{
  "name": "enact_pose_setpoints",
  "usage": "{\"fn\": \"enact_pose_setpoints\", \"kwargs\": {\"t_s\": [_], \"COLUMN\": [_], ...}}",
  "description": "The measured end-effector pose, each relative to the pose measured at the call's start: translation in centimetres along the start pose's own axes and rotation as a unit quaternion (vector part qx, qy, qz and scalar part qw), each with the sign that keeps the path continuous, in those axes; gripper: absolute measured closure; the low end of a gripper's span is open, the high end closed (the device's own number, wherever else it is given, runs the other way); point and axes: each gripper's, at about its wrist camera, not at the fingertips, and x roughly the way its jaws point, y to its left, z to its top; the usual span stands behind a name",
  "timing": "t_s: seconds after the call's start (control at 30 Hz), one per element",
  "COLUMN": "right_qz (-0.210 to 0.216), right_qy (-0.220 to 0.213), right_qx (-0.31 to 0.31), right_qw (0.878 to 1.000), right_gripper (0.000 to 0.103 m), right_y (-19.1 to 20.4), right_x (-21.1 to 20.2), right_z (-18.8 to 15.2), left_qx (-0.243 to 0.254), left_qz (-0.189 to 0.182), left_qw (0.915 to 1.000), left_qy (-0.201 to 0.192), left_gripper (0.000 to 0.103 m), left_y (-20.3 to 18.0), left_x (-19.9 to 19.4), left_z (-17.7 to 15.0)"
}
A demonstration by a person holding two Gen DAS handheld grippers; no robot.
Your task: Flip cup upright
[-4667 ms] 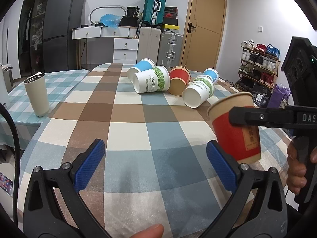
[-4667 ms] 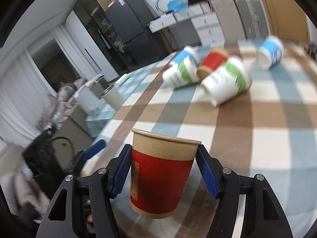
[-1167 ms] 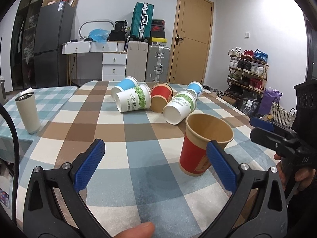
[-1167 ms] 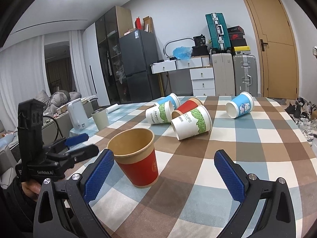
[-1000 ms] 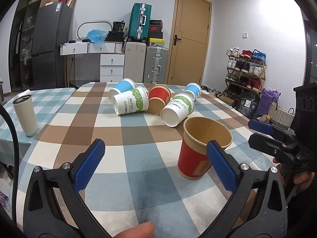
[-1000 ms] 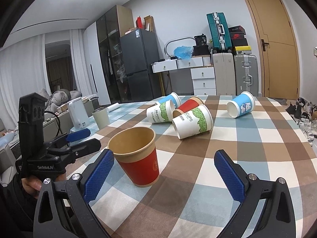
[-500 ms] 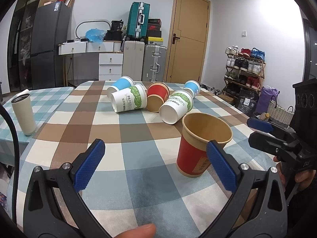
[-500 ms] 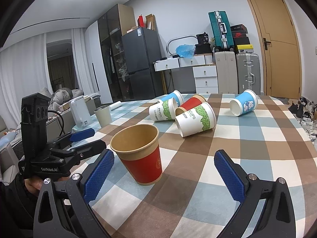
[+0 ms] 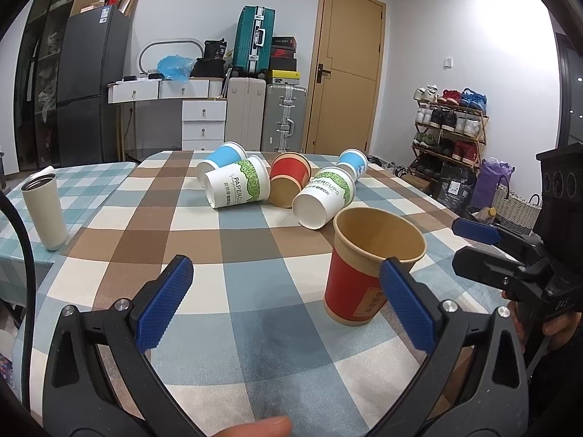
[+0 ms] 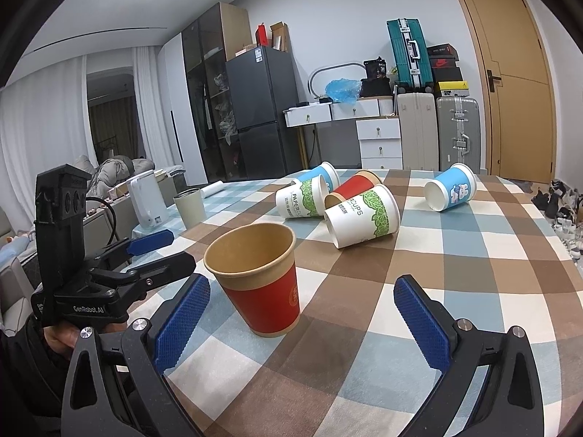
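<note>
- Red cup [image 10: 263, 281] stands upright, mouth up, on the checked table [image 10: 473, 291]; neither tool touches it.
- Right tool [image 10: 298, 322]: jaws spread wide, nothing held. The cup sits just ahead of its left pad, off-centre in the gap.
- Left tool [image 9: 288, 306]: jaws also wide apart and empty. In its own view the cup [image 9: 368, 269] lies near the right pad, partly behind it.
- Judgement: this cup looks finished. Next likely target is one of the cups lying on their sides farther back.
- Doing that well: draw the tool straight back from the red cup before swinging, so a pad does not clip the rim and tip it over again. Paper wall is light; it would probably topple at a nudge.
- For a fallen cup, close on the wall mid-body and gently; a hard squeeze would likely crush the paper.
- Nearest fallen: green-print cup [image 10: 362, 215], mouth toward the cameras. Behind it a second green-print cup [image 10: 302, 198] and a red one [image 10: 355, 186], packed close, possibly touching. Pulling one may roll the others.
- Blue cup [image 10: 451, 192] lies apart to the right: easiest access.
- Another blue cup [image 9: 220, 158] at the cluster's rear.
- Grey tumbler [image 9: 43, 211] stands well off to the left, out of the way.
</note>
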Motion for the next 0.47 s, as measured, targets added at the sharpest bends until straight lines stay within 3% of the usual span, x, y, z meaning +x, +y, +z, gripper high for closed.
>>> {"fn": "enact_pose_setpoints", "kwargs": {"t_s": [0.47], "right_qz": [0.0], "right_qy": [0.003], "right_qx": [-0.004], "right_qw": [1.0], "right_gripper": [0.0], "right_y": [0.04], "right_x": [0.0], "right_z": [-0.08], "left_qx": [0.002], "left_qz": [-0.001], "left_qw": [1.0], "left_qy": [-0.001], "left_gripper": [0.001], "left_y": [-0.17], "left_x": [-0.03], "left_z": [0.04]}}
